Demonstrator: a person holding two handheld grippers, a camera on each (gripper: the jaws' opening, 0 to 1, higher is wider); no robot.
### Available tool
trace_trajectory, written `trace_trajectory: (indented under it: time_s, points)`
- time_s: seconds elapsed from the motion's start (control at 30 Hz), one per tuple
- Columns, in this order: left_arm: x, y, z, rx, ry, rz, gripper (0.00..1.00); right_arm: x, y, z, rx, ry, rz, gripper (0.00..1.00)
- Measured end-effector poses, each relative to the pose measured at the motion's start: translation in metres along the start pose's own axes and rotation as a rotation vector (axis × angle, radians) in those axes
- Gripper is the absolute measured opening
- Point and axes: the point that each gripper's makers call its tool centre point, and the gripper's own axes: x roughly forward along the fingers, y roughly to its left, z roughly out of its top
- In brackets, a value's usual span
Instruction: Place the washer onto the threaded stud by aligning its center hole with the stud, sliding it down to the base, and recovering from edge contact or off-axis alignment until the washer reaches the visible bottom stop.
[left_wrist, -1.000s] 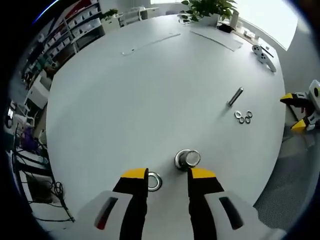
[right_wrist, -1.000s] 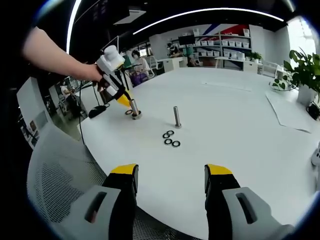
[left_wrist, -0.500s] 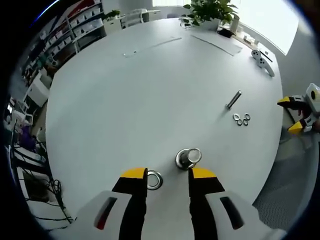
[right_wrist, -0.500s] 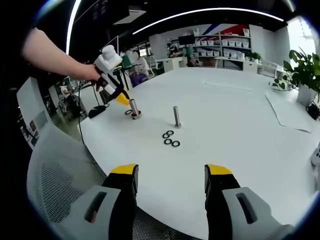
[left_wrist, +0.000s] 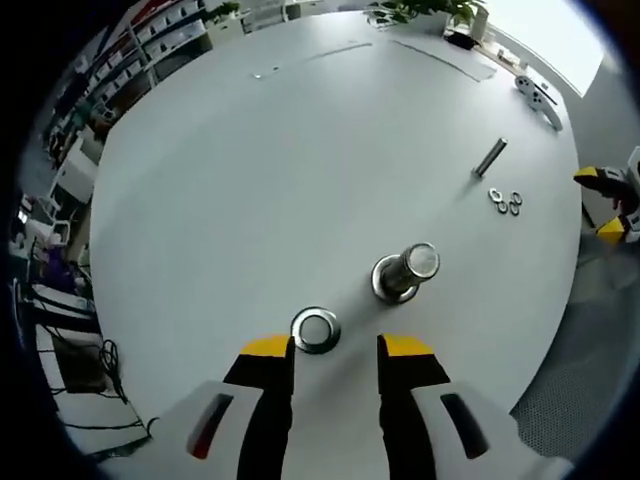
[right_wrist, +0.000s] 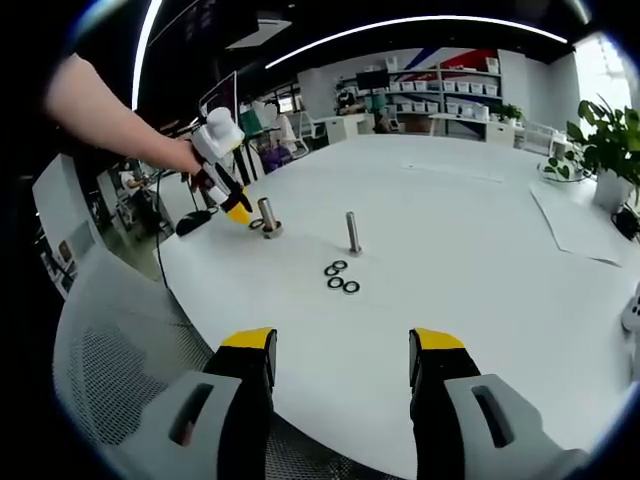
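Note:
A steel stud (left_wrist: 405, 272) stands upright on the white table (left_wrist: 250, 180), with a ring around its base. A loose washer (left_wrist: 316, 329) lies flat just left of it, right in front of my left gripper (left_wrist: 335, 350), which is open and holds nothing. In the right gripper view a hand holds that left gripper (right_wrist: 225, 170) beside the same stud (right_wrist: 266, 215). A second stud (right_wrist: 352, 232) stands further along, with three washers (right_wrist: 340, 277) next to it. My right gripper (right_wrist: 343, 345) hovers open and empty over the table's near edge.
The second stud (left_wrist: 490, 157) and three washers (left_wrist: 506, 201) lie far right in the left gripper view, near the right gripper (left_wrist: 610, 205). A game controller (left_wrist: 540, 95) and papers (right_wrist: 575, 225) sit at the far side. A mesh chair (right_wrist: 120, 370) stands beside the table edge.
The left gripper has drawn back from the stud, so the loose washer now lies wholly clear ahead of its jaws. The right gripper has stayed still.

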Motion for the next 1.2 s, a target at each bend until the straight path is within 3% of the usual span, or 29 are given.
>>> trace_trajectory:
  time_s: [0.57,0.7,1.2]
  points:
    - [0.008,0.007,0.0,-0.014,0.022,0.003,0.31,0.0,0.0,-0.001,-0.001,0.006,-0.001,0.56]
    - [0.011,0.004,-0.002,-0.04,0.037,-0.024,0.28,0.0,0.0,-0.002,-0.001,0.007,-0.002,0.56]
    - [0.019,0.006,0.0,-0.012,0.055,-0.013,0.31,0.0,-0.001,-0.002,0.0,0.008,-0.003,0.56]
